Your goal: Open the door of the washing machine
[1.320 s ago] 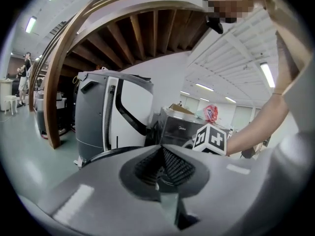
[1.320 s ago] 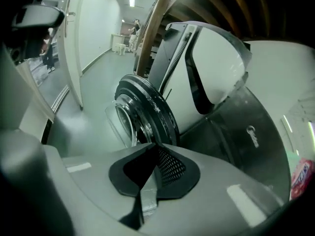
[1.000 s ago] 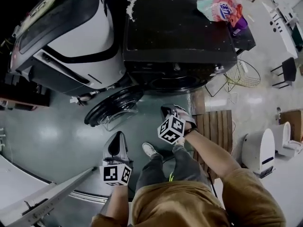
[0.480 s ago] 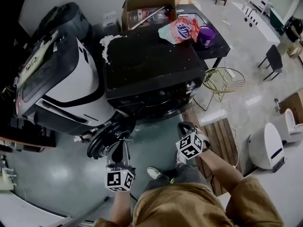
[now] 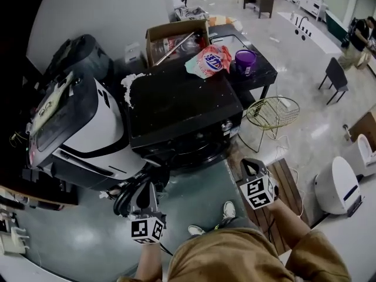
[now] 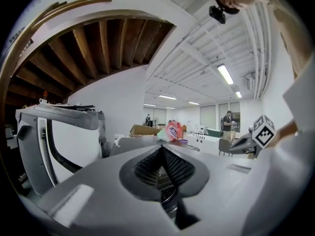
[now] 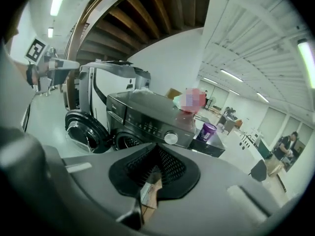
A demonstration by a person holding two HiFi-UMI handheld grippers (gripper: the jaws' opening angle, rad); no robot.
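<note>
1. Washing machine [image 5: 182, 107]: black front-loader, flat dark top, control knob on the front panel. It stands on the floor ahead of the person, touching item 2 on its left.
2. White-and-black appliance [image 5: 88, 122]: bulky and tilted. Not part of the task.
3. Counter [image 5: 258, 74]: small and dark, just beside the machine's right rear corner. It carries items 6 and 7.
4. Door [image 7: 84, 132]: round, with a dark rim around a clear bowl. It is already swung well out from the drum mouth, low at the machine's front left and hinged on that side. Judged stiff and fairly weighty, with a glossy, slippery bowl that could crack under pinching. The best hold is the free edge of the rim, opposite the hinge, pulled along its arc and never on the glass. The task looks essentially complete.
5. Cardboard box [image 5: 176, 35]: open, behind the machine.
6. Detergent pouch [image 5: 208, 60]: pink and soft, lying at the top's back corner.
7. Purple tub [image 5: 245, 60]: upright.
8. Left tool [image 5: 147, 188]: jaws together, nothing between them, near the door but not touching it.
9. Right tool [image 5: 251, 167]: jaws fully closed, empty, held over the wooden slats [image 5: 289, 184] and well apart from the door.
</note>
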